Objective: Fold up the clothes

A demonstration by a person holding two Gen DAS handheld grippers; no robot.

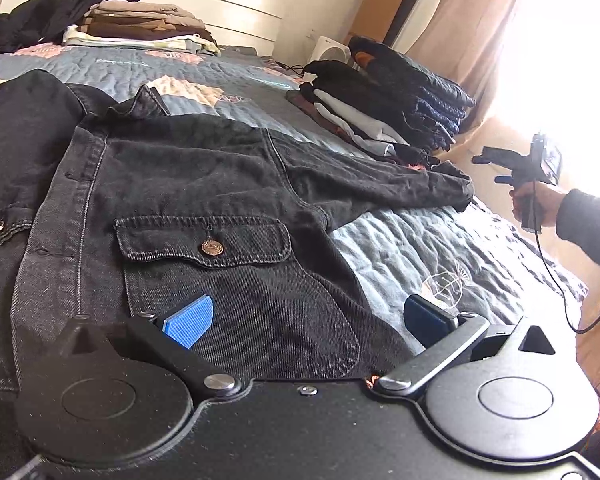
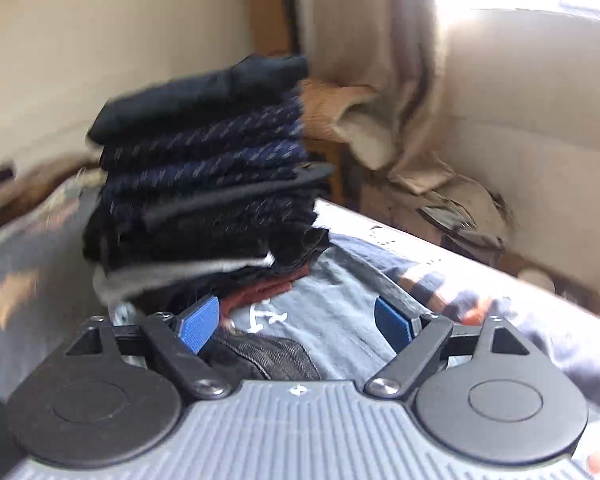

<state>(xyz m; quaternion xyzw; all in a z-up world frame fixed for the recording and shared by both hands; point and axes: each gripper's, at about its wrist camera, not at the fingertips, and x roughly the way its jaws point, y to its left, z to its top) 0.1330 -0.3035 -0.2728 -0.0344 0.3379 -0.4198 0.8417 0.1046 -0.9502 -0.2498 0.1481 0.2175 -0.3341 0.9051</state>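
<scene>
Black denim jacket [image 1: 204, 208] is laid flat, front up, across the bed [image 1: 440, 248], one sleeve reaching toward its right edge. Left gripper [image 1: 306, 316] is held released over the hem. Right gripper [image 2: 296, 322] is seen released beside a folded stack [image 2: 204, 176], nothing between its jaws.

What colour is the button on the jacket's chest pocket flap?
Coppery bronze button, clearest in the left wrist view.

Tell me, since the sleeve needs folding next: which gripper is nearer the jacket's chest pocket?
Left. The left gripper hovers open just below the chest pocket; the right gripper sits off beyond the sleeve cuff.
</scene>
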